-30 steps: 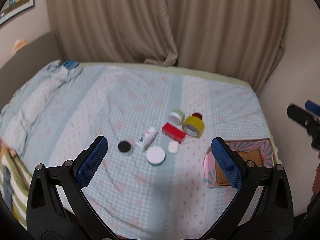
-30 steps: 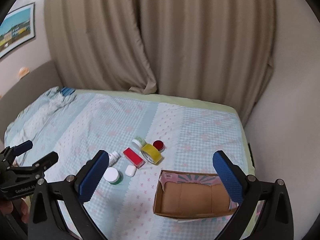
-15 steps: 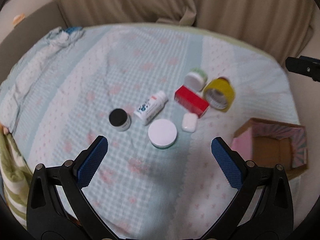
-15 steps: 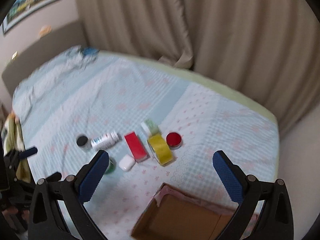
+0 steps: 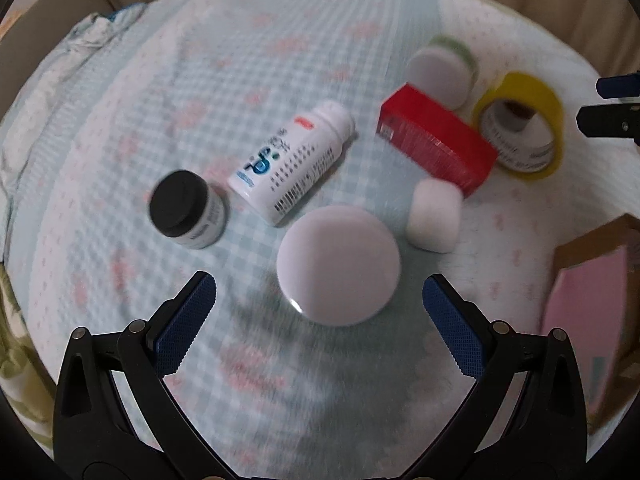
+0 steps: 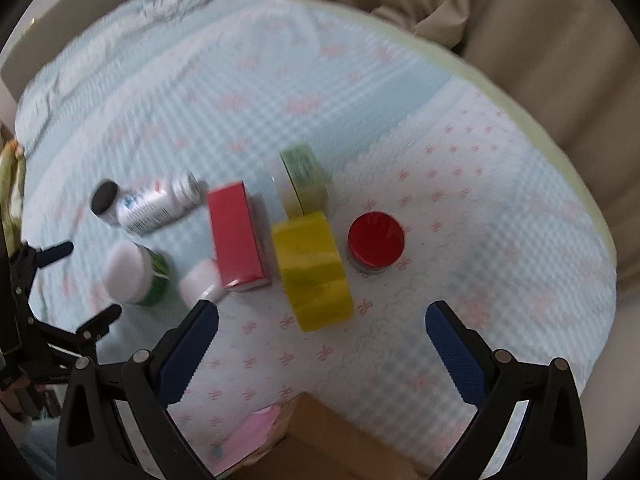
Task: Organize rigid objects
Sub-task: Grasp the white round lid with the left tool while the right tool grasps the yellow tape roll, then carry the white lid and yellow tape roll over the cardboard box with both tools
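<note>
Small items lie on the bed. My left gripper is open and empty, just above and short of a white-lidded jar. Around it are a black-lidded jar, a lying white bottle, a red box, a small white case, a pale-green jar and a yellow tape roll. My right gripper is open and empty, low over the yellow tape roll, beside the red box and a red-lidded jar.
A cardboard box with pink flaps stands at the bed's near right, in the left wrist view and under the right gripper. Bunched bedding lies at the far left. Beige curtains hang behind the bed.
Both grippers have dropped and moved in toward the items, which now look much larger. The left has closed in on the white-lidded jar, the right on the yellow tape. Both stay open.
</note>
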`<state>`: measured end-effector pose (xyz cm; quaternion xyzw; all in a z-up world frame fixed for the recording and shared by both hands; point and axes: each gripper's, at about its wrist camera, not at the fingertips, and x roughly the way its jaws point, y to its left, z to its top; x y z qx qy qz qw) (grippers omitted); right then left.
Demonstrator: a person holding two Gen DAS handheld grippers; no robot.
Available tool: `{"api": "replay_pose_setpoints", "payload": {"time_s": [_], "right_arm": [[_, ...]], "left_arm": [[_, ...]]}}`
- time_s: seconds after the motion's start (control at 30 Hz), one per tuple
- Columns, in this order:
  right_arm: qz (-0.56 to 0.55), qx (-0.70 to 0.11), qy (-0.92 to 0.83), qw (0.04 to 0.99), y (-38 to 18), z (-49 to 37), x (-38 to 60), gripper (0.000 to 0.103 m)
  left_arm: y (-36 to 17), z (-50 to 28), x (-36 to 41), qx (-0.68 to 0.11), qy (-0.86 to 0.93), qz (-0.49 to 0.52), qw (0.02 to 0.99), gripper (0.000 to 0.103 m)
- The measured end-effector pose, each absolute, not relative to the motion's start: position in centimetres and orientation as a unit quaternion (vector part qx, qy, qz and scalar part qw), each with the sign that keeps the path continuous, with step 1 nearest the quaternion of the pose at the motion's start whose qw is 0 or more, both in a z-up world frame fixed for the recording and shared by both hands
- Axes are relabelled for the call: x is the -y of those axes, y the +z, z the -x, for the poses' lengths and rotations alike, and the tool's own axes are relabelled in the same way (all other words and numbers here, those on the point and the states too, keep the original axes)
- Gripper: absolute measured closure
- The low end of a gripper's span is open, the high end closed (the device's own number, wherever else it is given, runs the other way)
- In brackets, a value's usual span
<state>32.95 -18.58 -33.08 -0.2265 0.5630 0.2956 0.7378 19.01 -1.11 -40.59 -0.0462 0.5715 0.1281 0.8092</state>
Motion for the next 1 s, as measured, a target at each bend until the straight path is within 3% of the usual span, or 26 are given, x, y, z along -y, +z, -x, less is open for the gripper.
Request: {"api": "replay_pose_setpoints", "payload": {"time_s": [0.33, 0.5, 0.67, 1.0], "right_arm": [[0.292, -0.599, 0.307, 0.679, -39.1, -35.0, 16.8, 0.023], [0.316, -0.605, 0.307, 0.664, -40.0, -35.4, 16.1, 0.044], [0.319, -0.614, 0.302, 0.656, -40.5, -35.8, 15.8, 0.063], [0.306, -0.608, 0.278, 0.678, -38.9, -35.9, 15.2, 0.064]], "left_arm": [[-43.8, -21.1, 0.3, -0.590, 0.117, 0.051, 0.797, 0.006], [-44.5, -21.5, 0.5, -0.598, 0.101, 0.058, 0.793, 0.035], [-44.7, -21.7, 0.6, -0.597, 0.098, 0.059, 0.794, 0.035], [-43.5, -21.0, -0.4, -0.593, 0.095, 0.074, 0.797, 0.035]]}}
